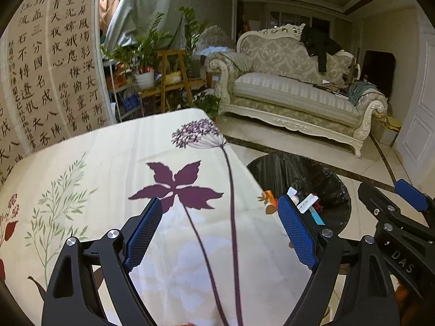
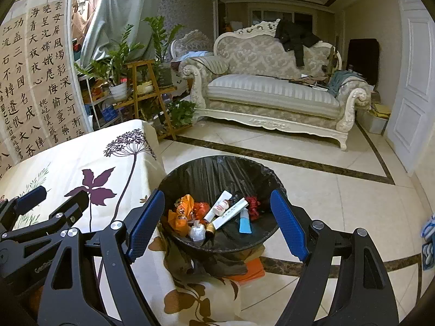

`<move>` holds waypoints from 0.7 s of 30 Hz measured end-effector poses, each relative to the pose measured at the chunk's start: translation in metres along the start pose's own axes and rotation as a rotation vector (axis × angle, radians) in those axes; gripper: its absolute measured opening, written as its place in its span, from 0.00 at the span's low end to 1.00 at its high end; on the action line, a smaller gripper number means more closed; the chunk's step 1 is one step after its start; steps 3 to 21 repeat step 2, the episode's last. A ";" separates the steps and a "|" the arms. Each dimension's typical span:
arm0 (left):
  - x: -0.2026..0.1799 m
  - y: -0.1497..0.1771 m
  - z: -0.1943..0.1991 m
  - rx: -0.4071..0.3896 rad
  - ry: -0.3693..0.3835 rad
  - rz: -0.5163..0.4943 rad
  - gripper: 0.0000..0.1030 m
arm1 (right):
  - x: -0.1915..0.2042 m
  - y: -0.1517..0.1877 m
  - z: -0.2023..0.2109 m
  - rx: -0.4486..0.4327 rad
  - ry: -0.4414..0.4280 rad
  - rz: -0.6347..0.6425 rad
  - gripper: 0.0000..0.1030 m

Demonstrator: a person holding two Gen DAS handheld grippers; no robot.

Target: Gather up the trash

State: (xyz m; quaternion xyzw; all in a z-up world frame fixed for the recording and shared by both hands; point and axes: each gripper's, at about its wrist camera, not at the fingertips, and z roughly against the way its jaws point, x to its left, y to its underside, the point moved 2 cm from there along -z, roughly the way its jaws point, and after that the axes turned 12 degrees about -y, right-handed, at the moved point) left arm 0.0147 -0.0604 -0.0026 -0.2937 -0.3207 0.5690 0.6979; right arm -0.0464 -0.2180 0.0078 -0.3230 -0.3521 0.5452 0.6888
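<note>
Above the floral tablecloth (image 1: 108, 163), left gripper (image 1: 220, 231) jaws spread, empty, right gripper (image 2: 217, 220) likewise over trash bin (image 2: 190, 174).

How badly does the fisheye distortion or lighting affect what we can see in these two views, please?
Left wrist: the calligraphy sheets bow strongly and the corners go black. Right wrist: the trash bin is sharp, its black liner faintly glossy; the door curves.
</note>
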 end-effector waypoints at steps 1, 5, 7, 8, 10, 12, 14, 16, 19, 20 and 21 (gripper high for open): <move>0.003 0.001 -0.003 0.011 -0.007 0.004 0.81 | 0.003 0.000 -0.002 0.005 -0.008 0.001 0.76; 0.006 0.002 -0.005 0.018 -0.012 0.009 0.81 | 0.008 0.000 -0.005 0.013 -0.018 0.005 0.76; 0.006 0.002 -0.005 0.018 -0.012 0.009 0.81 | 0.008 0.000 -0.005 0.013 -0.018 0.005 0.76; 0.006 0.002 -0.005 0.018 -0.012 0.009 0.81 | 0.008 0.000 -0.005 0.013 -0.018 0.005 0.76; 0.006 0.002 -0.005 0.018 -0.012 0.009 0.81 | 0.008 0.000 -0.005 0.013 -0.018 0.005 0.76; 0.006 0.002 -0.005 0.018 -0.012 0.009 0.81 | 0.008 0.000 -0.005 0.013 -0.018 0.005 0.76; 0.006 0.002 -0.005 0.018 -0.012 0.009 0.81 | 0.008 0.000 -0.005 0.013 -0.018 0.005 0.76; 0.006 0.002 -0.005 0.018 -0.012 0.009 0.81 | 0.008 0.000 -0.005 0.013 -0.018 0.005 0.76; 0.006 0.002 -0.005 0.018 -0.012 0.009 0.81 | 0.008 0.000 -0.005 0.013 -0.018 0.005 0.76; 0.006 0.002 -0.005 0.018 -0.012 0.009 0.81 | 0.008 0.000 -0.005 0.013 -0.018 0.005 0.76; 0.006 0.002 -0.005 0.018 -0.012 0.009 0.81 | 0.008 0.000 -0.005 0.013 -0.018 0.005 0.76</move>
